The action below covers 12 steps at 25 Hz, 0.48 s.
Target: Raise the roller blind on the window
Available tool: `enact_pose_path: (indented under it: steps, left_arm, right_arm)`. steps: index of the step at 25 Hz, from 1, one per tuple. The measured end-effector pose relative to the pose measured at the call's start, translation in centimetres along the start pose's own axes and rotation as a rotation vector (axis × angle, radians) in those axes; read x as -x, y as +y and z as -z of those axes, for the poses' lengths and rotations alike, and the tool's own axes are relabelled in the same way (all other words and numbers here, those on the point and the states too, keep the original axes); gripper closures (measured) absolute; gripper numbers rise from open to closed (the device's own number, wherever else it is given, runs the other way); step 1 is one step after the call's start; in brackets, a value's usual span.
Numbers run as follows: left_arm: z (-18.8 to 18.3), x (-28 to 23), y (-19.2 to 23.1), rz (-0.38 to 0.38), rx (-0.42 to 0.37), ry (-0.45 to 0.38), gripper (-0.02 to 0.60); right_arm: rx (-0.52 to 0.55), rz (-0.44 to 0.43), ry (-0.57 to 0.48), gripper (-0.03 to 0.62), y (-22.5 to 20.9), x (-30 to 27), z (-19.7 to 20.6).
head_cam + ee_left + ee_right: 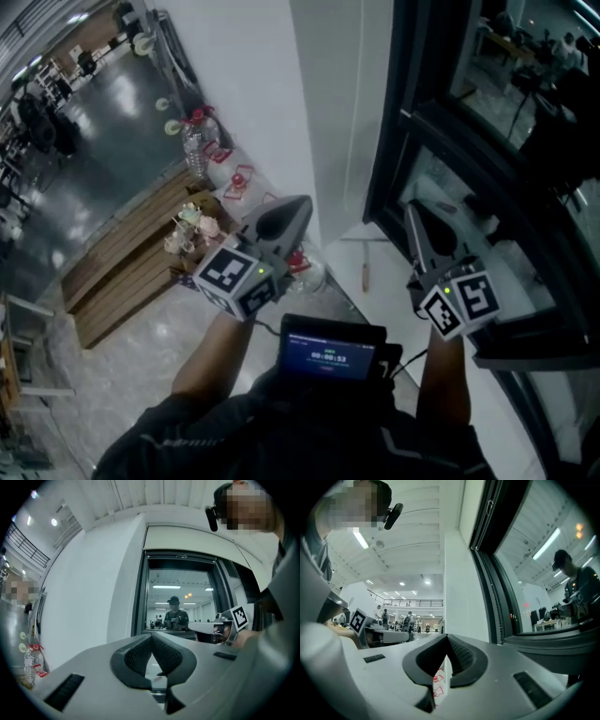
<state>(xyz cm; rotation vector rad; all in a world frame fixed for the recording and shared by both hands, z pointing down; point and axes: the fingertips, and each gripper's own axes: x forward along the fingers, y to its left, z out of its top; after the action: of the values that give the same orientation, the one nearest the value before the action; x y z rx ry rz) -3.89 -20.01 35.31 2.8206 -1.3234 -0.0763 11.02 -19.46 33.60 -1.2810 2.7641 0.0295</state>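
Black-framed window (pixel 398 141) fills the right side of the head view, and its glass looks bare wherever it shows. No blind fabric hangs over the pane in any view. The roller blind itself I cannot pick out for certain; it is probably rolled behind the white panel (pixel 187 536) above the opening, at the upper middle of the left gripper view.

The left gripper (pixel 300 204) sits at frame centre over the white wall, its jaws pressed together on nothing. The right gripper (pixel 411 210), just right of centre against the frame's edge, also has its tips meeting, with no object seen between them.

A thin line (pixel 349 141) runs down the wall left of the frame. A small brownish pull (pixel 366 275) hangs low between the two grippers. This is likely the blind's cord, though it is too fine to be sure.

The step in hand seems to be the approach to that cord, and neither gripper touches it. To do it well:
- Part the jaws of the nearer gripper first.
- Bring the cord across the ribbed pads rather than the bare tips.
- Close firmly.
- Pull straight along the wall, not outward, so the cord neither slips nor binds.
- Alternate hands for a steady raise.
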Motion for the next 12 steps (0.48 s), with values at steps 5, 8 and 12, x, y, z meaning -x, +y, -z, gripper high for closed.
enact_pose_path:
  steps: [5,8,12]
  left_arm:
    - [-0.5,1.4,0.5,0.028,-0.008,-0.02,0.586]
    - [-0.7,2.1,0.6,0.03,-0.006,-0.026,0.584]
    - [-0.7,2.6,0.9,0.046,-0.011,-0.028,0.584]
  right_arm:
    - [0.018,0.025,-0.012,0.572,1.5,-0.6,-0.5]
    - [0.024,0.035,-0.006,0.572,2.4,-0.7,-0.3]
    - [0.022,0.053,-0.011,0.574,2.8,-0.8,-0.6]
